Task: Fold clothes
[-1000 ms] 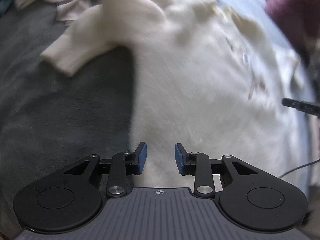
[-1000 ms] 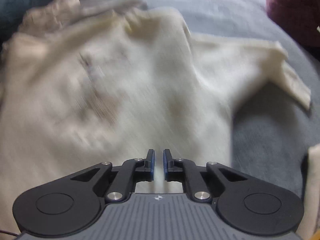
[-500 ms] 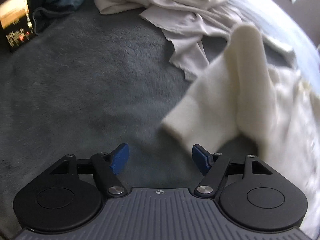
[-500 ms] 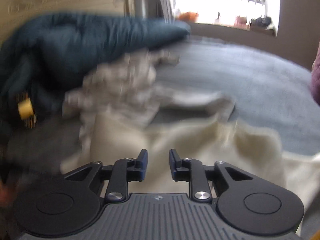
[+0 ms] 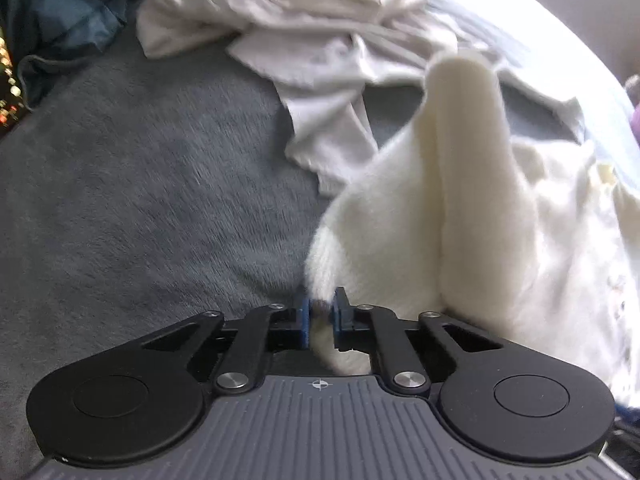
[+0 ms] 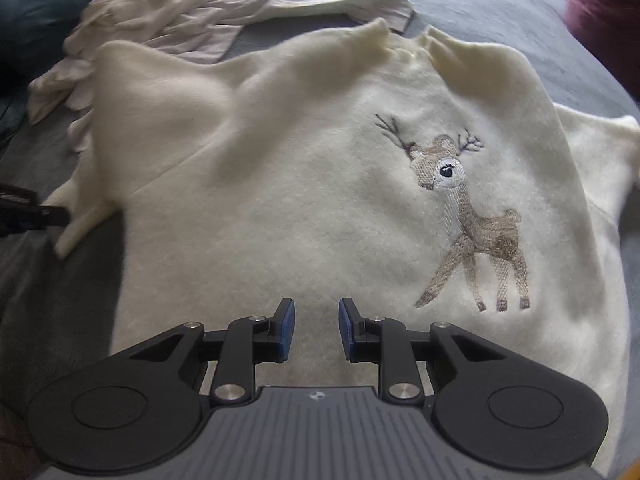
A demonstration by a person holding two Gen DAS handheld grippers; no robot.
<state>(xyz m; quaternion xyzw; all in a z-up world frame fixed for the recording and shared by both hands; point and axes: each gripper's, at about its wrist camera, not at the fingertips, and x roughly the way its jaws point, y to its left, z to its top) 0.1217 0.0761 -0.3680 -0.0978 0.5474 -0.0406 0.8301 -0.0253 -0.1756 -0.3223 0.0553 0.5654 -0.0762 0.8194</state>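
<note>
Pinching sleeve cuff [image 5: 320,280], left gripper [image 5: 320,322]; right gripper [image 6: 317,330] parted above sweater [image 6: 300,200]

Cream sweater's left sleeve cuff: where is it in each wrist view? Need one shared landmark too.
Left wrist: the sleeve cuff is bottom centre, pinched in the left gripper, shut on it.
Right wrist: the cuff is at the far left edge, beside the left gripper's black tip.
Shared landmark: the crumpled white shirt beyond the sleeve.
</note>
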